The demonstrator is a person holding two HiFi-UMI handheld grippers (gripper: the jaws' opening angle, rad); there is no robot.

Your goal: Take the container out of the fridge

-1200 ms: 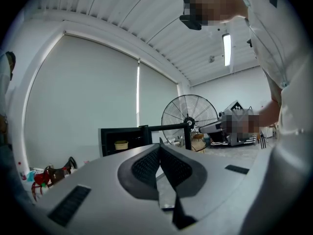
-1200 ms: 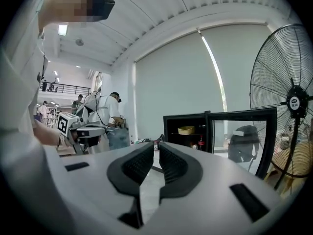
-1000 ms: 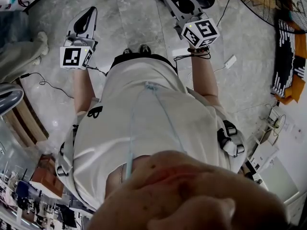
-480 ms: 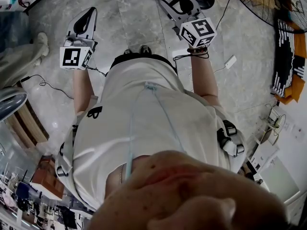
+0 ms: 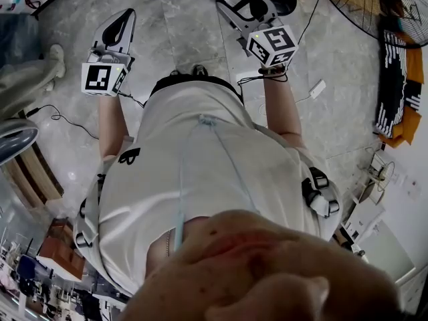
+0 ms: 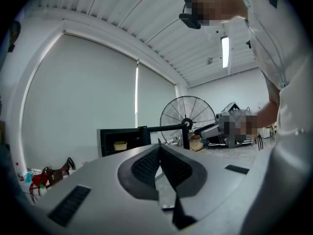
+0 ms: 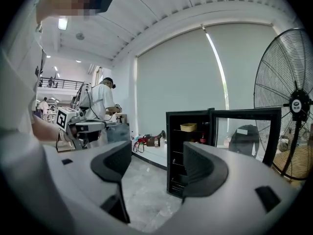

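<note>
A small black fridge (image 7: 190, 153) stands on the floor ahead with its glass door (image 7: 247, 138) swung open to the right. A pale yellow container (image 7: 188, 127) sits on its top shelf. The left gripper view shows the same fridge (image 6: 122, 140) and container (image 6: 120, 145) farther off. My right gripper (image 7: 156, 156) points at the fridge from a distance. Its jaws have just been opening and now stand open, with nothing between them. My left gripper (image 6: 159, 147) is shut and empty, pads meeting at the tips. In the head view both grippers, left (image 5: 122, 20) and right (image 5: 242, 0), are held out over the floor.
A big floor fan (image 7: 295, 102) stands right of the fridge. A red bottle (image 7: 202, 139) sits on a lower fridge shelf. Another person (image 7: 100, 102) works at the far left, bags (image 7: 146, 141) lie by the wall, and cables (image 5: 60, 116) trail on the grey floor.
The right gripper's jaws have spread apart, and it has drifted slightly up and left in the head view. The left gripper has stayed put.
</note>
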